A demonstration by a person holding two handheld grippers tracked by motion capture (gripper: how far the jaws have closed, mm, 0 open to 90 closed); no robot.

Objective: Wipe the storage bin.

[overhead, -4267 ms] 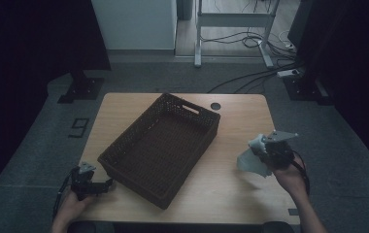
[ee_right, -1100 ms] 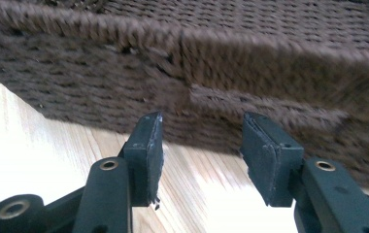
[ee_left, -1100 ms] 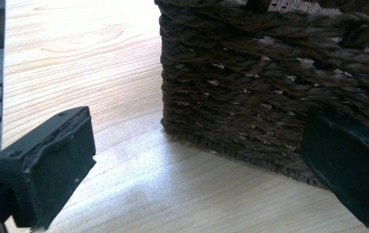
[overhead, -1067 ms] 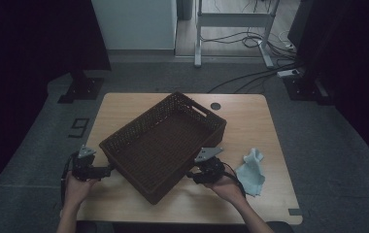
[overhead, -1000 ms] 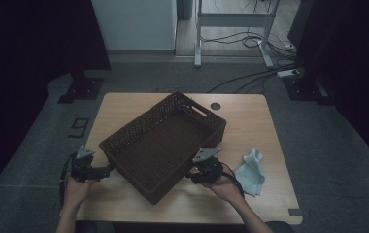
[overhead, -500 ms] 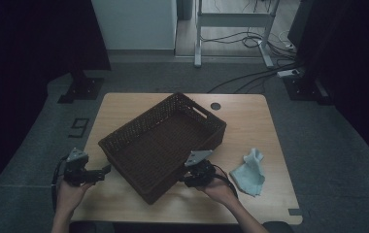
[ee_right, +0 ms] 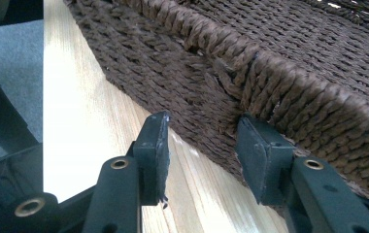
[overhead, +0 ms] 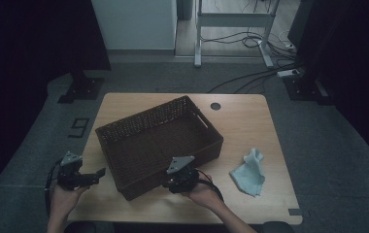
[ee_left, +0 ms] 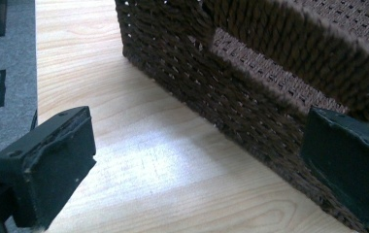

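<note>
The dark woven basket point(overhead: 159, 141) is sitting skewed at the table's point(overhead: 241, 121) middle, looking light, stiff-walled and rough enough to grip at its rim or handle cutout. The left gripper point(overhead: 96, 173) is hanging released beside the basket's near-left corner. The right gripper point(ee_right: 203, 145), jaws having just narrowed yet still unclamped, is closing in on the basket's near wall.

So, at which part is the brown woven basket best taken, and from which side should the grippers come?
Probably at the thick braided rim of the basket, from outside: each gripper closing over a wall's top edge. The left gripper faces the handle slot, a natural hold. The right gripper sits at the near wall, below the rim.
</note>
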